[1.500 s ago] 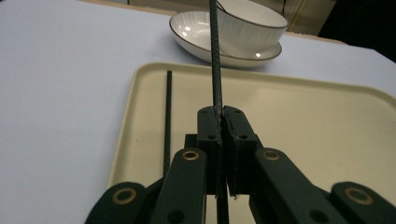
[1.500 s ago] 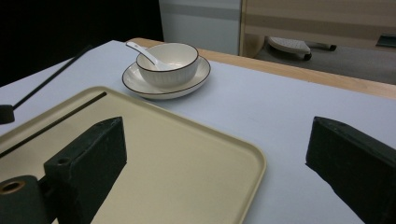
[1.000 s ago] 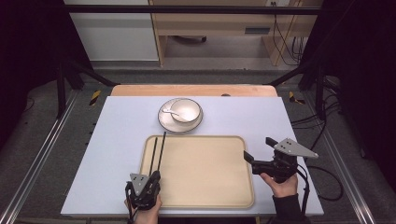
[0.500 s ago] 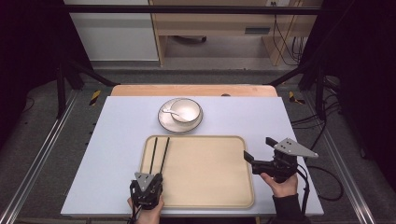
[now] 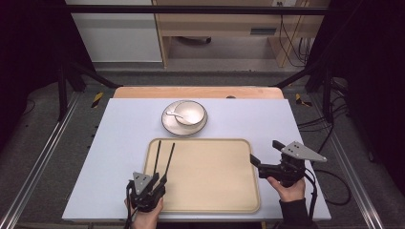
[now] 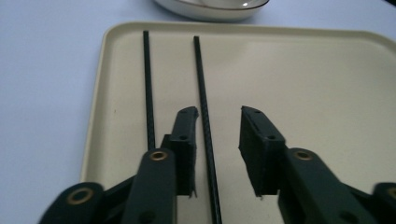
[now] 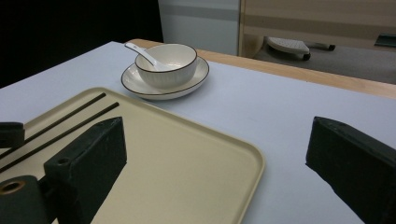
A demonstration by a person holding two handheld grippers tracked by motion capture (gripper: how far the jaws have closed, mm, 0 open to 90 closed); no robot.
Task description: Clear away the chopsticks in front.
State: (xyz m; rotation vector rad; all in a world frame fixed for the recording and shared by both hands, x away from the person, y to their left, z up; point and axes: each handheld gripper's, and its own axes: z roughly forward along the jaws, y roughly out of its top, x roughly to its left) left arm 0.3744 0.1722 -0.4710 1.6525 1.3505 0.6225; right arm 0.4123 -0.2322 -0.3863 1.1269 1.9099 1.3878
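- left gripper (image 5: 154, 180) at near-left corner of the tray (image 5: 224, 200), held in a hand at the table's near edge; jaws have just been opening, now parted a little
- left gripper view: one chopstick runs between the two pads, just off the left pad, right pad clear of it, not clamped; second chopstick lies outside the left jaw
- chopsticks (image 5: 163, 156) lie flat on the tray's left side, roughly parallel, slightly apart, pointing away toward the far rim; tips stop just short of that rim; same pair in the left gripper view (image 6: 201, 79)
- right gripper (image 5: 256, 164) at the tray's right edge, about mid-length, held in the other hand; jaws spread wide, nothing between them; right gripper view has one jaw over the tray, the other over the bare table
- tray is cream, rounded corners, centre and right part bare
- white table (image 5: 119, 124) under everything
- beyond the tray's far rim: saucer (image 5: 168, 125) with dark rim line, bowl (image 5: 192, 113) on it, white spoon (image 5: 175, 114) leaning in the bowl with handle out to the left
- saucer near the tray, not touching
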